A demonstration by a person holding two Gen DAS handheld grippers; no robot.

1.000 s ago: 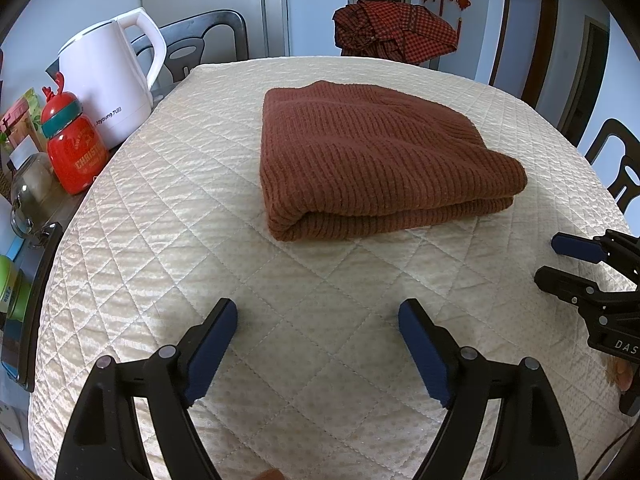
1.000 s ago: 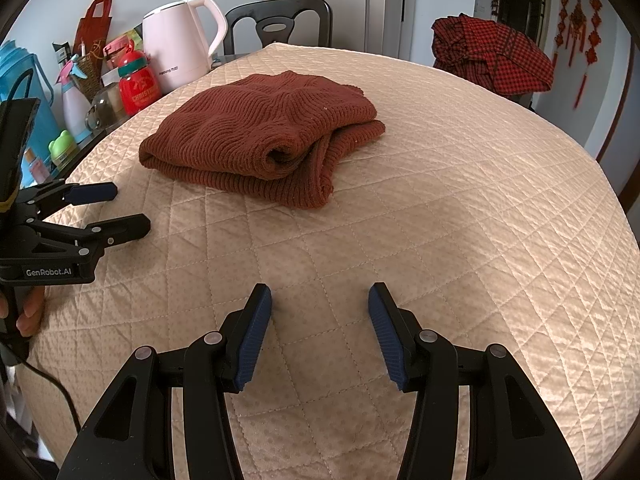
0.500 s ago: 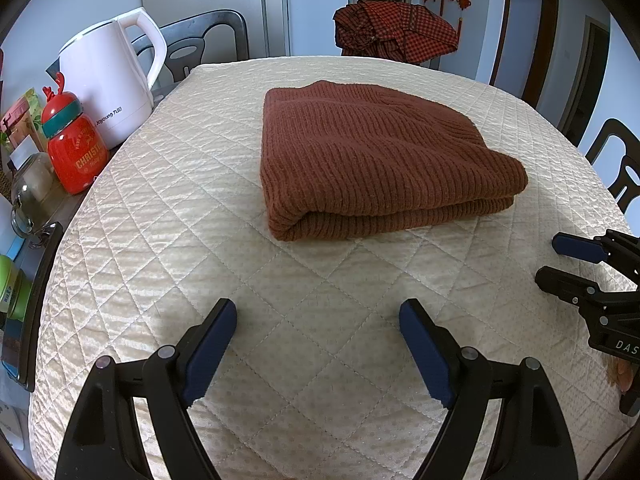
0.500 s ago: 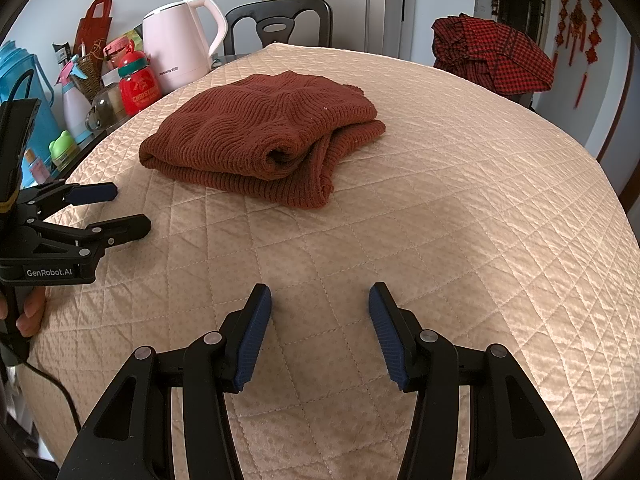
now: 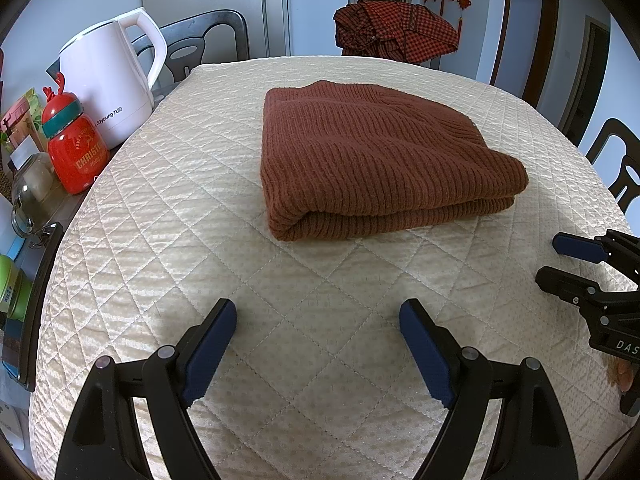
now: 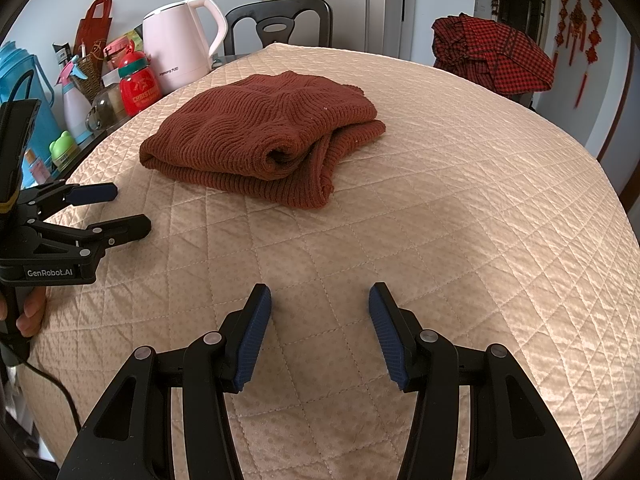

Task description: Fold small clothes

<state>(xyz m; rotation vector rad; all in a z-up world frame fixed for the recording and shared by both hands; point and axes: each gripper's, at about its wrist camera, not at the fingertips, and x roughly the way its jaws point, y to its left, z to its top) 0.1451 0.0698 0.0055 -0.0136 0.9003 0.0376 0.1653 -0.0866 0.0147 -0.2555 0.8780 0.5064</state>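
A rust-brown knitted sweater lies folded into a thick bundle on the cream quilted table cover. From the right wrist view the sweater shows its rolled layers at the near right end. My left gripper hovers open over bare quilt in front of the sweater, nothing between its blue pads. My right gripper is open too, also short of the sweater. Each gripper appears in the other's view: the right gripper at the right edge, the left gripper at the left edge.
A white kettle, a red jar and several bottles and containers crowd the table's left edge. Dark chairs stand behind and to the right. A red checked cloth lies draped on something beyond the far edge.
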